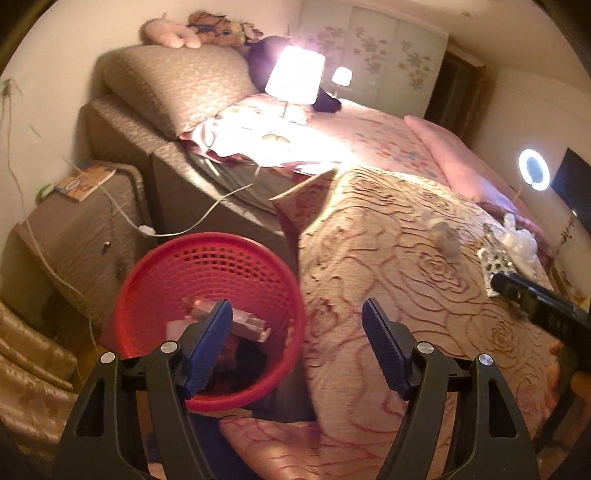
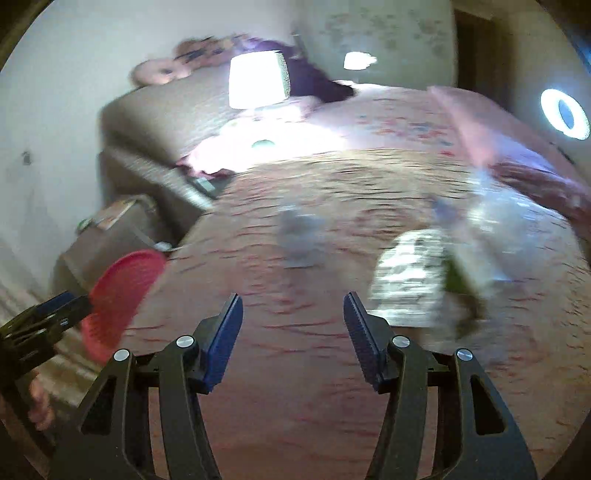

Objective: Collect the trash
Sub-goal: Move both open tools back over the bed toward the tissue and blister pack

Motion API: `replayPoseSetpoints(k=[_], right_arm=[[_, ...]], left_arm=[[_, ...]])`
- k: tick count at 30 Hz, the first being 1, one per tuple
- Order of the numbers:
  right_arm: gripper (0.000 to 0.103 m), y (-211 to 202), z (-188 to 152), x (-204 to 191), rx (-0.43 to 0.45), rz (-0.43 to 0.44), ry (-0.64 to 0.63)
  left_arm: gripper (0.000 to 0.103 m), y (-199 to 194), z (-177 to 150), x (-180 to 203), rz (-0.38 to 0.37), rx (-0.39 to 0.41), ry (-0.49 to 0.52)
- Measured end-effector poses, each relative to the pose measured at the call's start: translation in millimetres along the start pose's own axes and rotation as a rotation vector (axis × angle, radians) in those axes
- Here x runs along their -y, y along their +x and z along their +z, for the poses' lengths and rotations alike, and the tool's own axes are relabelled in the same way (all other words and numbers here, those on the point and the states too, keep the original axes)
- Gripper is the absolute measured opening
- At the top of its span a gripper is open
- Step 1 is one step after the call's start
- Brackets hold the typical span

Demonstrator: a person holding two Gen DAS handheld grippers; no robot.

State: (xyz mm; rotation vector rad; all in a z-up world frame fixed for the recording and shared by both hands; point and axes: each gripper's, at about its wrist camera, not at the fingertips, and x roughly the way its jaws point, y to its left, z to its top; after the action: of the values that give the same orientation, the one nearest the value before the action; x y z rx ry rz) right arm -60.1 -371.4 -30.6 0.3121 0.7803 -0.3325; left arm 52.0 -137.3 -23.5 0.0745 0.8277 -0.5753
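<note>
A red mesh basket [image 1: 166, 295] stands on the floor beside the bed and holds a few boxes and wrappers [image 1: 243, 326]. My left gripper [image 1: 295, 314] hovers open over the basket's right rim and the bed edge, with nothing between its fingers. On the rose-patterned bedspread [image 1: 388, 280] lie a grey crumpled scrap [image 1: 447, 240], a silver patterned wrapper [image 1: 493, 260] and a clear plastic bag [image 1: 521, 243]. My right gripper [image 2: 291, 306] is open and empty above the bedspread. The blurred view shows the grey scrap [image 2: 299, 240] ahead of it and the silver wrapper [image 2: 406, 280] to its right.
A lit lamp [image 1: 295, 74] stands on the bed near the headboard. A bedside cabinet [image 1: 81, 229] with a book and a white cable [image 1: 207, 214] is left of the basket. A ring light [image 1: 533, 170] glows at the right wall. Soft toys [image 1: 173, 33] top the headboard.
</note>
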Motion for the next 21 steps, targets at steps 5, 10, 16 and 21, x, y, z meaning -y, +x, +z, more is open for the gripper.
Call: replayPoseSetpoints(k=[5, 10, 16, 21], right_arm=[[0.055, -4, -3, 41, 0.020, -0.071, 0.060], [0.055, -3, -3, 61, 0.035, -0.075, 0.085], [0.046, 16, 3, 71, -0.001, -0.060, 0.112], [0.038, 22, 6, 68, -0.005, -0.037, 0.089]], left_arm=[[0.070, 2, -1, 21, -0.022, -0.004, 0.039], [0.070, 7, 2, 42, -0.043, -0.013, 0.066], [0.070, 13, 4, 65, -0.052, -0.025, 0.111], [0.070, 21, 15, 82, -0.067, -0.028, 0.139]])
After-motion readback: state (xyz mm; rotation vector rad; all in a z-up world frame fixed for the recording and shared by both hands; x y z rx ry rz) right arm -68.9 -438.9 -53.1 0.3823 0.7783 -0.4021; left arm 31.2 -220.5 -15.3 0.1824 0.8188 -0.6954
